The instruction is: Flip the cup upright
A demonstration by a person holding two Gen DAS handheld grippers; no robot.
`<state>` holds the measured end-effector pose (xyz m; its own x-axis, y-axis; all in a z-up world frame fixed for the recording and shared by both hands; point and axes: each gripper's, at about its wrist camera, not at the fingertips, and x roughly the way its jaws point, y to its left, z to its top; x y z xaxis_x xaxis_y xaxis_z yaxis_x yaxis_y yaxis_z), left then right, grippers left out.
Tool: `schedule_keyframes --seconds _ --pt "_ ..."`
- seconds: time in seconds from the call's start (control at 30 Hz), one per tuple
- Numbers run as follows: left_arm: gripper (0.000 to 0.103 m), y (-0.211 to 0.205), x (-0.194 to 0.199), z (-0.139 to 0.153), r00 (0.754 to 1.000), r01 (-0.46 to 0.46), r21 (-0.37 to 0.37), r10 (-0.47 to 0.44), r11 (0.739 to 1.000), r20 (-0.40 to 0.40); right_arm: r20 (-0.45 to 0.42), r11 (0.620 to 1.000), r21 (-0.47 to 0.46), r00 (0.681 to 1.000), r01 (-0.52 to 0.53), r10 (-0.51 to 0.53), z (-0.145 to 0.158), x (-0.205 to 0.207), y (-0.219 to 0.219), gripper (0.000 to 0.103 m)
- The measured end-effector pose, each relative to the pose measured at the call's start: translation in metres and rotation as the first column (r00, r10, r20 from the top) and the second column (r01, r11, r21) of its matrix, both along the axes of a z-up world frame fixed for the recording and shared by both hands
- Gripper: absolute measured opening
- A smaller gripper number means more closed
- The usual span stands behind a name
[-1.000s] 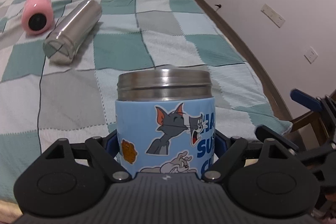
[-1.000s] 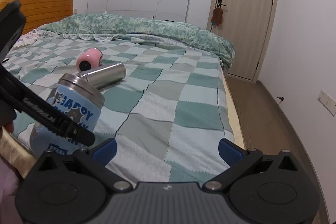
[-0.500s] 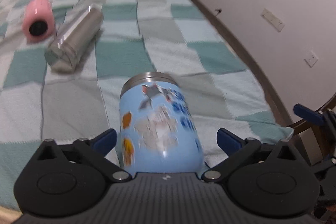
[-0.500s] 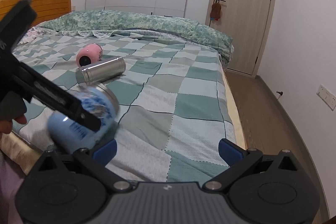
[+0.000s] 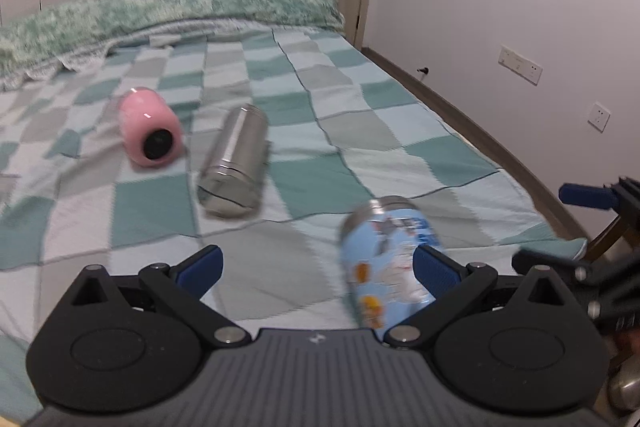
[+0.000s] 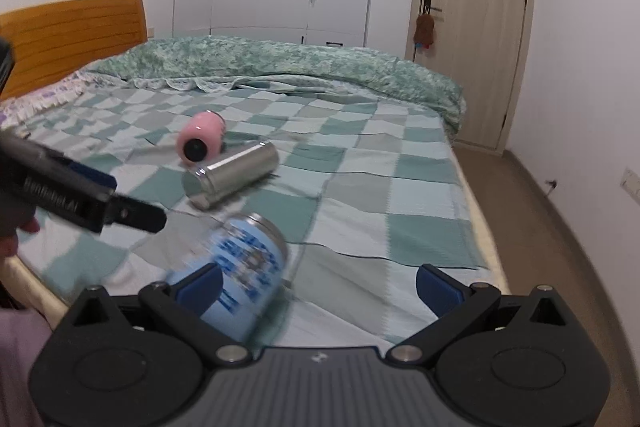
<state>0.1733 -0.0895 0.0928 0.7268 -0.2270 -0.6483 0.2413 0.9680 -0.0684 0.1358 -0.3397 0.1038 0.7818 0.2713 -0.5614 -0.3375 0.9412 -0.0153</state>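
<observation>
blue cup (image 5: 390,259) lies tipped on the bed (image 5: 432,143) near its front edge, steel rim pointing away toward the far end, body blurred in both views and so judged unsettled. left claw (image 5: 318,265) is spread wide and holds nothing; the cup sits just inside its right finger, contact not determinable. right claw (image 6: 318,285) is likewise wide open and empty, the cup showing behind its left finger. a steel flask (image 5: 234,161) and a pink cup (image 5: 150,131) lie on their sides further up the bed, well apart from the blue cup. recommended practice for the step: wait until the blur clears and the cup rests, bring one claw square across the sleeve near mid-body, close firmly, then rotate so the steel rim faces up and set the base flat. risk noted: soft bedding offers poor footing, so release only once the cup stands without lean, and keep it back from the bed edge.
</observation>
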Motion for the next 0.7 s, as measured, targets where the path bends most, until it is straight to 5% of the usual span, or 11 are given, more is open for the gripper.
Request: schedule_keyframes --seconds 0.23,0.7 --pt "0.103 0.04 -0.005 -0.005 0.998 0.038 0.052 -0.041 0.998 0.046 -0.169 0.998 0.042 0.985 0.053 -0.045 -0.009 0.042 0.041 0.103" --pt "0.103 0.076 0.018 -0.033 0.995 0.073 0.041 -0.075 0.997 0.059 -0.426 0.988 0.015 0.894 0.157 -0.135 -0.043 0.109 0.078 0.103"
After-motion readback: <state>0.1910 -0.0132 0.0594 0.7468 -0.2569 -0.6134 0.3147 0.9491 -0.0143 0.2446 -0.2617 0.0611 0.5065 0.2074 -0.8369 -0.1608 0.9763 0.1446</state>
